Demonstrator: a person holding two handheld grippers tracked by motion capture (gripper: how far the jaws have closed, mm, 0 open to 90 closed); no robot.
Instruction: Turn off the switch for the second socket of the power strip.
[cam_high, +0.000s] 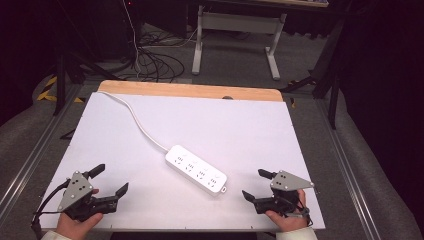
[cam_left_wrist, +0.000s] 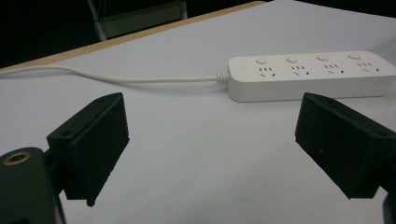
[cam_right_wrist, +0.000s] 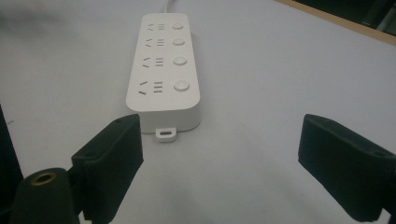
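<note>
A white power strip (cam_high: 196, 170) with several sockets and round buttons lies slantwise in the middle of the white table (cam_high: 225, 125). Its white cable (cam_high: 137, 122) runs off to the far left corner. My left gripper (cam_high: 107, 181) rests open at the near left, jaws wide apart and empty, pointing toward the strip (cam_left_wrist: 310, 74). My right gripper (cam_high: 257, 185) is open at the near right, close to the strip's near end (cam_right_wrist: 163, 77), whose small hanging tab (cam_right_wrist: 166, 134) faces it. Nothing sits between either pair of jaws.
A wooden strip (cam_high: 190, 90) edges the table's far side. Beyond it on the floor are tangled cables (cam_high: 155, 62) and a white desk frame (cam_high: 237, 35). Metal rails run along both table sides.
</note>
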